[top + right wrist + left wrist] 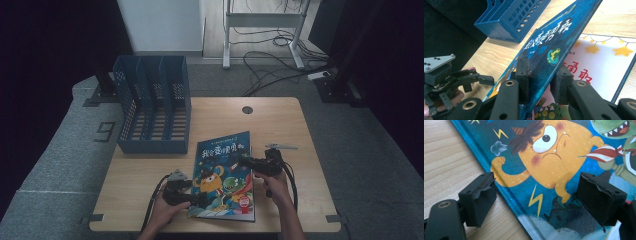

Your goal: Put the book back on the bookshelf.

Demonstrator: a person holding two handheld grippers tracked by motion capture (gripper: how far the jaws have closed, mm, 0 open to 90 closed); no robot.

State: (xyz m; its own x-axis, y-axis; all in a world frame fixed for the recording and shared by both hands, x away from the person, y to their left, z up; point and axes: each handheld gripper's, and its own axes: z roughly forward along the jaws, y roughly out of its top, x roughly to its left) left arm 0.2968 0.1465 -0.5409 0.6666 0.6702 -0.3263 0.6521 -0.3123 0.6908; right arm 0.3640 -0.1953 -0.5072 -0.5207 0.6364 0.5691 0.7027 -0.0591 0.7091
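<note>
A picture book [225, 170] with a blue cover and an orange cartoon monster lies on the wooden table [280, 120]. In the right gripper view my right gripper [541, 75] is shut on the edge of the front cover [554, 37]. The cover is tilted up off the white first page [604, 65]. From above, the right gripper [245, 161] sits at the book's right edge. My left gripper [536, 195] stands open, its jaws straddling the book's [549, 157] spine edge near the lower left corner, with one jaw over bare table. In the high view the left gripper [197, 197] rests there.
A blue slotted file rack [152, 105] stands at the table's back left; it is also in the right gripper view [516, 15]. A round cable hole [247, 109] sits in the tabletop behind the book. Cables [280, 60] lie on the floor beyond the table.
</note>
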